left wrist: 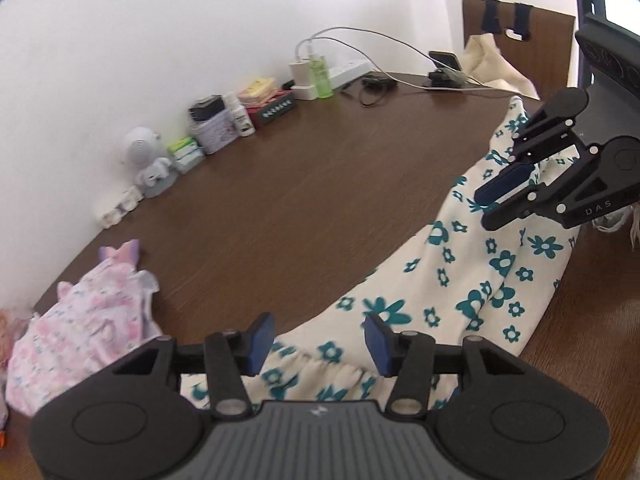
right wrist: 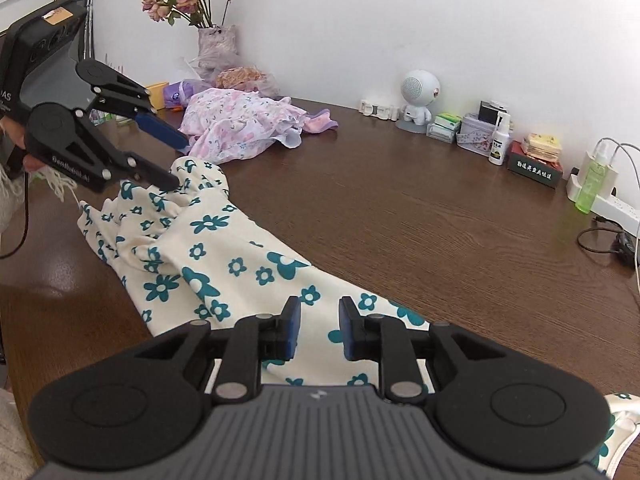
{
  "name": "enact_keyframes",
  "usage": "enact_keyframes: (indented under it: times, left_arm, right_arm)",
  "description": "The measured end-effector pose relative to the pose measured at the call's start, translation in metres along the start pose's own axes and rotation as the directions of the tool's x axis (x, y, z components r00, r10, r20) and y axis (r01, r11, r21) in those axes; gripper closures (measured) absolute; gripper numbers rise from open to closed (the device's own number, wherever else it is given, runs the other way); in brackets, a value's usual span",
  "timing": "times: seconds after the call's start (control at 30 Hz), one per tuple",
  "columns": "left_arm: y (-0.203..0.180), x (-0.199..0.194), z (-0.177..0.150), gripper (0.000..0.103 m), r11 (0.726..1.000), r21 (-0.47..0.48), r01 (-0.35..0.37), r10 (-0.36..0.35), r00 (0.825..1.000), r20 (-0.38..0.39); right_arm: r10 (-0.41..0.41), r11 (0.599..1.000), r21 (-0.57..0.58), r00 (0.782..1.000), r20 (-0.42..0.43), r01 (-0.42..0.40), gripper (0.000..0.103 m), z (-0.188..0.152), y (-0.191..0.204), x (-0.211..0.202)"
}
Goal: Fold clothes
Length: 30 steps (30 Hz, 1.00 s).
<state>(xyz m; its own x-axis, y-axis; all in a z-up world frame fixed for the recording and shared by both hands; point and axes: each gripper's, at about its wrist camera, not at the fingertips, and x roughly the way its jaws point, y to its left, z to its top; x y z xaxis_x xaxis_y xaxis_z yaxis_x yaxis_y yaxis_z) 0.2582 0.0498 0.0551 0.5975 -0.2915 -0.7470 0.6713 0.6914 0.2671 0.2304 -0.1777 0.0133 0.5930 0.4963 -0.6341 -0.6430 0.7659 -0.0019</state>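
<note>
While both claws, left (left wrist: 318, 342) and right (right wrist: 320, 330), gape unladen, floral garment (right wrist: 224, 256) crosses brown table (right wrist: 400, 208) by white wall (right wrist: 400, 20).

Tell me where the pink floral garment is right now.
The pink floral garment lies bunched at the table's far left by the wall in the right wrist view, beyond the cream teal-flowered garment.

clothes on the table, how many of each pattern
cream garment with teal flowers: 1, stretched out between the left gripper and the right gripper, both open
pink floral garment: 1, bunched up at the far side of the table
total: 2 garments
</note>
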Motion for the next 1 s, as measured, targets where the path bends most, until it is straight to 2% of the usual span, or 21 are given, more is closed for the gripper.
enact_keyframes:
  times: [0.17, 0.33, 0.4, 0.57, 0.63, 0.73, 0.8, 0.9, 0.97, 1.0]
  left_arm:
    - [-0.004, 0.034, -0.009, 0.057, 1.0, 0.014, 0.024, -0.023, 0.997, -0.073]
    - [0.025, 0.023, -0.037, 0.056, 0.993, -0.116, -0.024, 0.016, 0.997, -0.075]
    - [0.039, 0.017, -0.053, 0.055, 0.979, -0.201, -0.016, 0.001, 0.997, -0.072]
    - [0.043, 0.012, -0.06, 0.05, 0.96, -0.28, -0.024, 0.013, 0.999, -0.042]
    - [0.044, 0.009, -0.063, 0.05, 0.951, -0.309, -0.028, 0.02, 0.999, -0.031]
    - [0.035, 0.0, -0.055, 0.052, 0.96, -0.268, -0.077, 0.069, 0.997, -0.039]
    - [0.022, 0.0, -0.05, 0.052, 0.974, -0.22, -0.056, 0.051, 0.998, -0.03]
    - [0.003, -0.001, -0.043, 0.052, 0.989, -0.146, -0.025, 0.023, 1.0, -0.018]
    - [-0.01, -0.001, -0.038, 0.052, 0.995, -0.096, -0.005, 0.004, 1.0, -0.012]
    - [-0.016, -0.001, -0.036, 0.052, 0.997, -0.071, 0.005, -0.006, 1.0, -0.009]
  right_arm:
    - [-0.021, 1.0, 0.018, 0.998, -0.057, 0.022, 0.081, -0.012, -0.006, 0.016]
    - [-0.007, 0.996, 0.086, 0.998, -0.062, 0.012, 0.081, -0.023, -0.024, 0.004]
    - [-0.04, 0.995, 0.088, 0.997, -0.069, 0.046, 0.081, -0.026, -0.03, -0.003]
    - [-0.101, 0.986, 0.126, 0.994, -0.038, 0.105, 0.081, -0.034, -0.041, -0.026]
    - [-0.126, 0.982, 0.142, 0.992, -0.026, 0.128, 0.074, -0.037, -0.045, -0.035]
    - [-0.167, 0.972, 0.169, 0.986, -0.006, 0.166, 0.068, -0.042, -0.052, -0.05]
    - [-0.23, 0.947, 0.237, 0.973, 0.026, 0.217, 0.066, -0.043, -0.067, -0.075]
    - [-0.303, 0.899, 0.342, 0.953, 0.03, 0.275, 0.055, -0.051, -0.094, -0.1]
    - [-0.339, 0.892, 0.318, 0.941, -0.005, 0.323, 0.055, -0.054, -0.109, -0.105]
    - [-0.336, 0.909, 0.255, 0.942, -0.022, 0.33, 0.055, -0.052, -0.111, -0.103]
